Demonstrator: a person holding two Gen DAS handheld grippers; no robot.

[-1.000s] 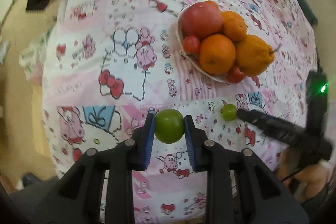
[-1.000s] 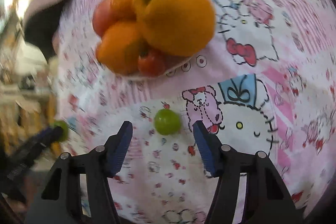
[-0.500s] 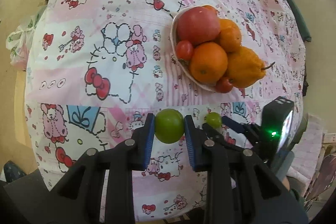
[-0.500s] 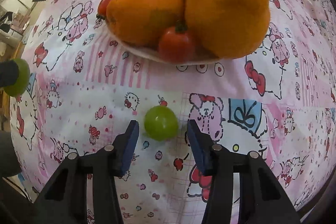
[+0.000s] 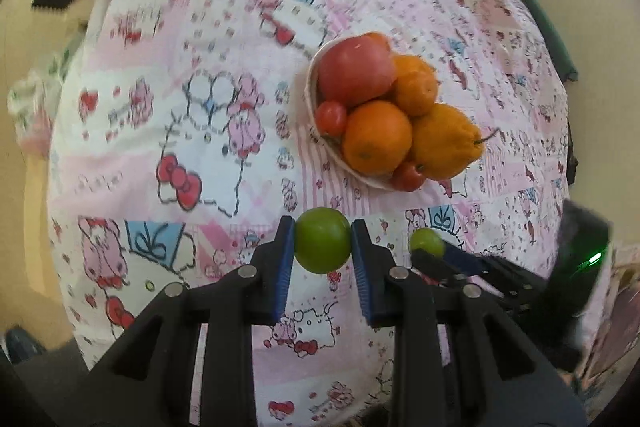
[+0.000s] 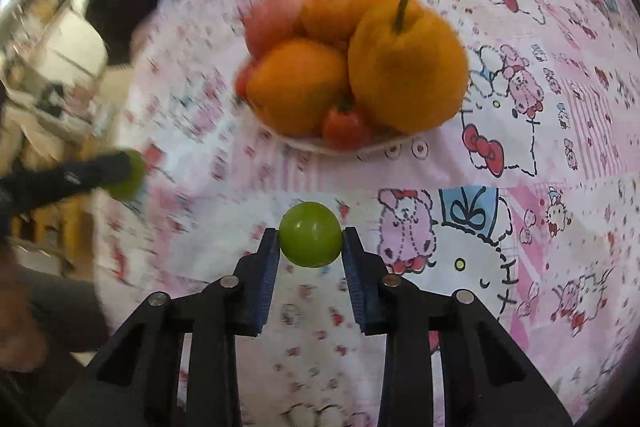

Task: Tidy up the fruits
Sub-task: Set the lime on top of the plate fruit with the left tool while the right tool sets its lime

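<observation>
Each gripper clamps a green fruit: left gripper (image 5: 322,247) holds one (image 5: 322,246), right gripper (image 6: 310,241) another (image 6: 310,234), near the heaped plate (image 6: 304,143). I'd set each gently into gaps, lest the pile roll.

Black left tool (image 5: 323,247) and right tool (image 6: 310,241): blue ribbed pads (image 5: 285,267), silver round screws (image 5: 247,271).

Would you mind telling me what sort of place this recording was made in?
Probably a home, at a dining or side table. A pink cartoon-print cloth covers the table, and a bowl on it holds oranges and tomatoes. The background is too blurred to name the room.
</observation>
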